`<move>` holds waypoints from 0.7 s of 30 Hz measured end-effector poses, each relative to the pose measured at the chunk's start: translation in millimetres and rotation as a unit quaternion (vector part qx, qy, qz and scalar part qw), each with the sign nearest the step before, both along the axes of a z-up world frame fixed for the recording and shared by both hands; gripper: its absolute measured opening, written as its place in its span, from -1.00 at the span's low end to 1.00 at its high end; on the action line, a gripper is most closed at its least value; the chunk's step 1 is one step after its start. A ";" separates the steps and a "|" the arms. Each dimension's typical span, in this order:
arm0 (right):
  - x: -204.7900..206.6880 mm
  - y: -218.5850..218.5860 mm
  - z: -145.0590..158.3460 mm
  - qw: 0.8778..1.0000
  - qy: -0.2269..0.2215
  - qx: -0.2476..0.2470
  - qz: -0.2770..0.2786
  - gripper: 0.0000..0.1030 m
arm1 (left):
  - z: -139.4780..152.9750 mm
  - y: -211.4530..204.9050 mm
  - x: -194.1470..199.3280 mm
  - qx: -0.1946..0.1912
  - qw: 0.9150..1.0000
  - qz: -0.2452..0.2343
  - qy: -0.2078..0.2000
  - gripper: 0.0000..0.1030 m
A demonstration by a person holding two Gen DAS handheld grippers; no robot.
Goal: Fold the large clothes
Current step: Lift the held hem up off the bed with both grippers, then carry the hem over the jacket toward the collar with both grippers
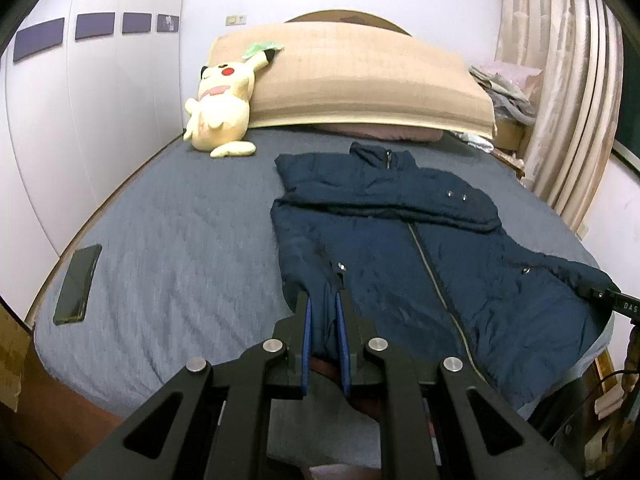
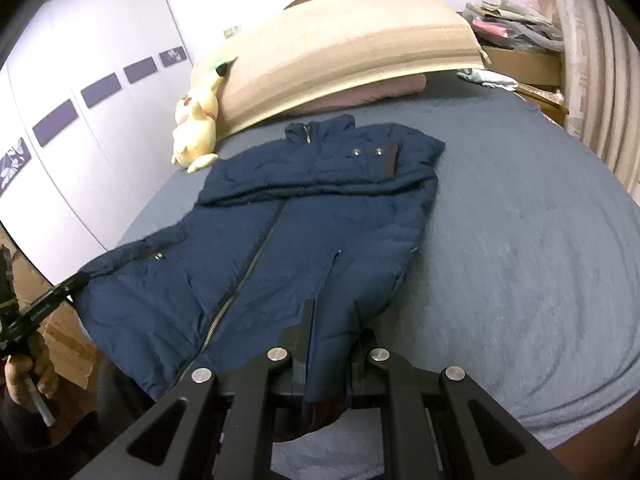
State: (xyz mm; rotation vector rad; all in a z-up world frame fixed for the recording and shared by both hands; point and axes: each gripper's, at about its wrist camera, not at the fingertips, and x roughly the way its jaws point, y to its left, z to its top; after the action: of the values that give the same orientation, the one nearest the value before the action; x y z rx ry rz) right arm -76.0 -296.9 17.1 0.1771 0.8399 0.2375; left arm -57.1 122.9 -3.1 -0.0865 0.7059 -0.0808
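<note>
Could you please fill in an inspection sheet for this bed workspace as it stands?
Surface: bed with grey-blue cover.
Job's things: navy jacket spread flat, zipped, sleeves folded across the chest.
Clutter: phone near the bed edge; Pikachu plush against the beige bolster.
Grippers: left gripper and right gripper each shut on the jacket's hem.
Cables: nothing seen.
Surroundings: white wardrobe, curtain.
</note>
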 end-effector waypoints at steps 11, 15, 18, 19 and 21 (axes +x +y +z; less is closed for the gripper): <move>10.3 -9.6 16.7 0.999 -0.015 0.031 0.003 -0.79 | 11.6 2.1 8.6 0.001 1.000 0.011 -0.018 -0.79; 13.0 -12.5 21.7 0.999 -0.019 0.042 0.003 -0.79 | 16.4 3.1 11.9 -0.002 1.000 0.017 -0.025 -0.80; 16.1 -16.0 28.7 0.998 -0.027 0.052 0.000 -0.79 | 22.3 2.6 13.0 -0.001 0.999 0.024 -0.036 -0.81; 17.5 -16.7 31.6 0.998 -0.030 0.053 0.000 -0.79 | 24.3 2.7 14.7 0.000 0.999 0.025 -0.039 -0.83; 20.7 -16.0 36.9 0.998 -0.036 0.053 0.001 -0.79 | 31.1 2.9 19.1 0.004 0.998 0.031 -0.049 -0.92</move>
State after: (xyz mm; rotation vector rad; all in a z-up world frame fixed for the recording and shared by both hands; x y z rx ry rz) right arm -55.3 -313.0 54.0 0.2650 0.7560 0.2892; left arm -38.0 125.9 28.0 -0.0964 0.6041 -0.0221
